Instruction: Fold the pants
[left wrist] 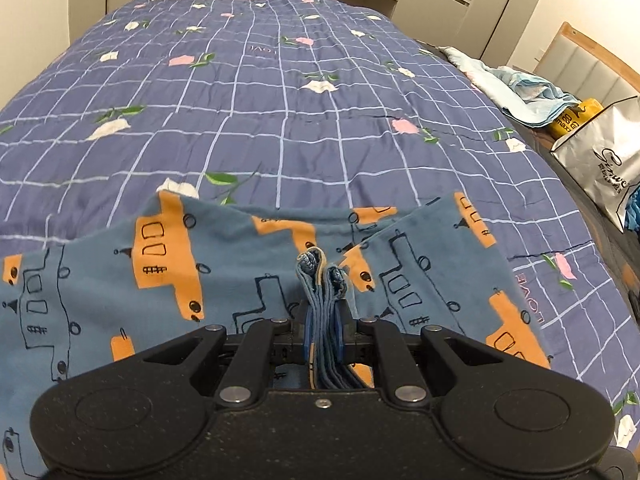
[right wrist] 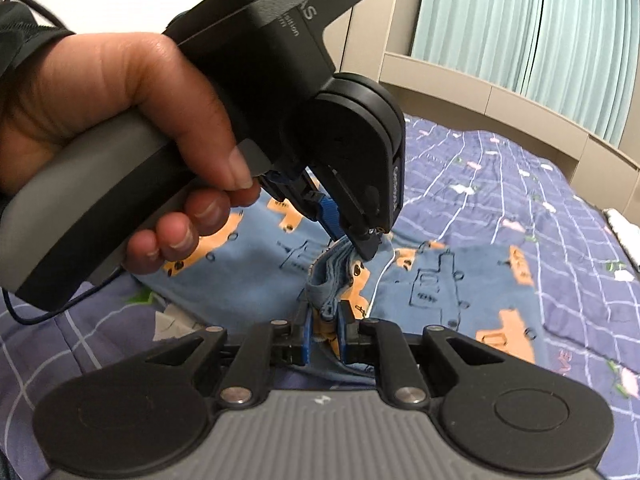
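The pants (left wrist: 240, 264) are blue with orange bus prints and lie spread over the bed, also seen in the right wrist view as pants (right wrist: 440, 284). My left gripper (left wrist: 323, 316) is shut on a bunched stack of the pants' edge layers, which stick up between its blue pads. My right gripper (right wrist: 324, 320) is shut on another bunched fold of the same fabric. In the right wrist view the left gripper (right wrist: 360, 244), held by a hand (right wrist: 120, 120), points down onto the cloth just beyond my right fingers. Both grips sit close together.
A blue checked quilt (left wrist: 280, 92) with flower prints covers the bed. At its right edge lie a light blue bundle of cloth (left wrist: 516, 88), a yellow packet (left wrist: 572, 120) and a white paper bag (left wrist: 604, 160). Teal curtains (right wrist: 520, 24) hang behind the beige bed surround.
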Tool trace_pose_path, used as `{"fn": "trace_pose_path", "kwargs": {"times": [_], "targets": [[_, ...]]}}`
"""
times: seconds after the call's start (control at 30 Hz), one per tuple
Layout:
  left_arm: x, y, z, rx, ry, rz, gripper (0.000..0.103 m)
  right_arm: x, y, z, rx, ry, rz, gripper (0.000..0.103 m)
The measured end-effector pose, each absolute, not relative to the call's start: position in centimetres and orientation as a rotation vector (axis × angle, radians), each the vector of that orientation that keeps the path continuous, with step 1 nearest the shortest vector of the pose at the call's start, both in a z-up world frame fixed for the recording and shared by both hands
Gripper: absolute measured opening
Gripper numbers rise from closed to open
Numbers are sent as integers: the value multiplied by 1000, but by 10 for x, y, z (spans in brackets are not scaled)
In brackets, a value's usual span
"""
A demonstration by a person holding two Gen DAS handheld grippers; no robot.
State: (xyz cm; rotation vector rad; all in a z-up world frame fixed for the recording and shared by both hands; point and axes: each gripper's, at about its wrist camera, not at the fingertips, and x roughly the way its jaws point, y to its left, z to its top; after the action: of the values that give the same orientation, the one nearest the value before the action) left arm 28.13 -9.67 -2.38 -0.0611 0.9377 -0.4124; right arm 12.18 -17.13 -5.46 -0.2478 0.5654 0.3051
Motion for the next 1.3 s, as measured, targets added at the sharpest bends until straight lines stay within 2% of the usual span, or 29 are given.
{"fn": "trace_pose_path", "kwargs": {"times": [0.33,0.8,1.3], "targets": [[280,-97,-19,-63,931,-417,12,120,-175,-49,-242,551,298,15],[272,-52,39,-6,881,-375,10,116,-144,-8,-273,410,371,15],[277,13,-19,-87,958,-328,12,141,-85,-40,-341,529,500,15]]}}
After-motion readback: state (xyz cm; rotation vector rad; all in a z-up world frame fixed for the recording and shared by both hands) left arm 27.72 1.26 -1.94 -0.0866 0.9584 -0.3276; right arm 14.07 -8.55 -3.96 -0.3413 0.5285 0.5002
